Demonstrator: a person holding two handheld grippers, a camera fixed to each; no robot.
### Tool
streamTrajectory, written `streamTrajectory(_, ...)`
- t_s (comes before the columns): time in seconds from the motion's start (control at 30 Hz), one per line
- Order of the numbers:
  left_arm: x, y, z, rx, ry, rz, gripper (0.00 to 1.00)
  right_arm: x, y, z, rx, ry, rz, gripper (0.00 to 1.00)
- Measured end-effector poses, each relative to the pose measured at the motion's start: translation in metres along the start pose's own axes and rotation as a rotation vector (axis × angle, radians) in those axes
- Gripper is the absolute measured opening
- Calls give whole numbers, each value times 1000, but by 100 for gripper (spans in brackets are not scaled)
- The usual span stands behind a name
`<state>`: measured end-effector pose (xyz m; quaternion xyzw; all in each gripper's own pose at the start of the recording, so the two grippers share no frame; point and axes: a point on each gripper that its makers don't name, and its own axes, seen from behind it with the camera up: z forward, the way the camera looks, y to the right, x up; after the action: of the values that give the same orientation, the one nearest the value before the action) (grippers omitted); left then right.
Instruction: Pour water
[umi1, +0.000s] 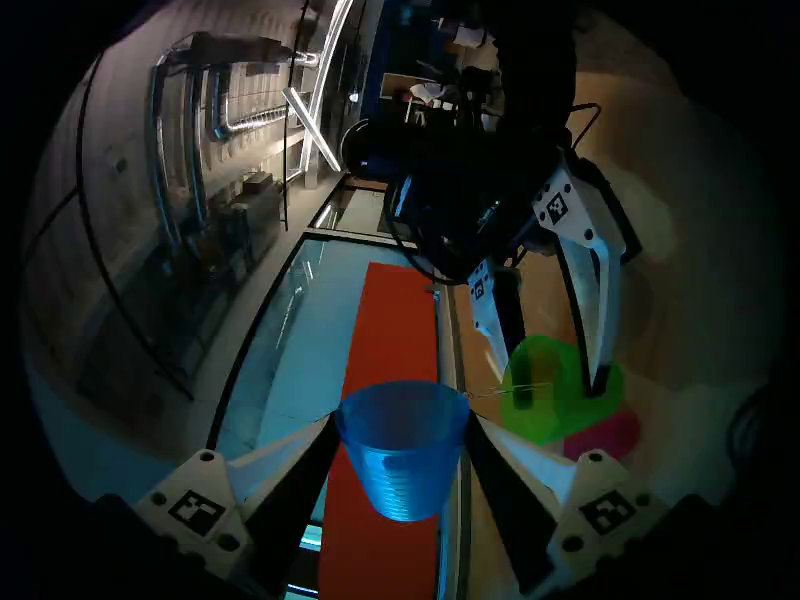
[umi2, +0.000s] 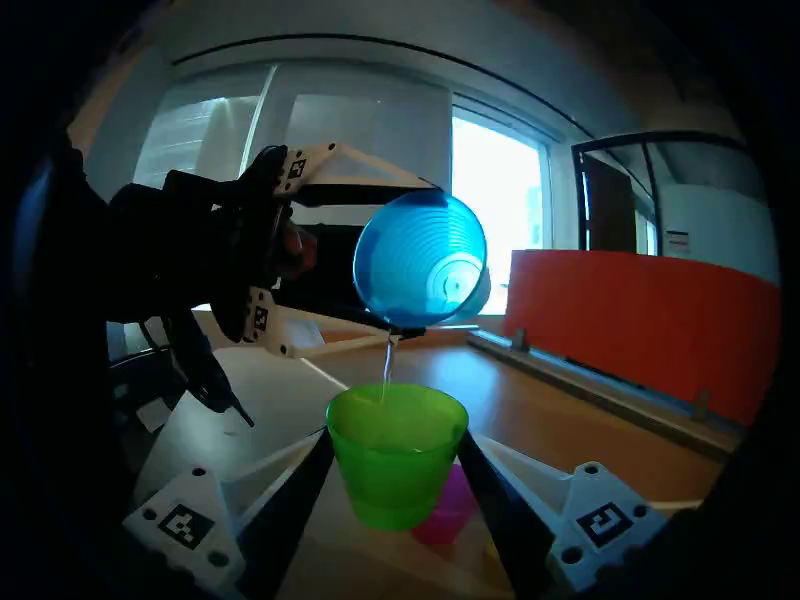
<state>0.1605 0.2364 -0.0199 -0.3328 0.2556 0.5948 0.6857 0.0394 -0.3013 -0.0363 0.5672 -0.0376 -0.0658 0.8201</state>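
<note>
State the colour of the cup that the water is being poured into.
The cup is green, clearest in the right gripper view.

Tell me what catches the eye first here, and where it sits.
The tilted blue cup, clamped in the left gripper at the centre of the right gripper view, sends a thin stream of water down into the green cup, held upright by the right gripper just below. Behind them to the right, a bright orange-red panel stands along the wooden table.

Orange panel (umi2: 650, 320) upright along far edge of wooden table (umi2: 560, 410). Pink cup (umi2: 447, 512) on table. Bright window (umi2: 495, 190) behind.
</note>
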Motion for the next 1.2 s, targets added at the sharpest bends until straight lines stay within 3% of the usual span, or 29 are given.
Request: streamTrajectory(1.2,2,-3,0,5,9,48,87,0,0,-1,0,-4,-7,90)
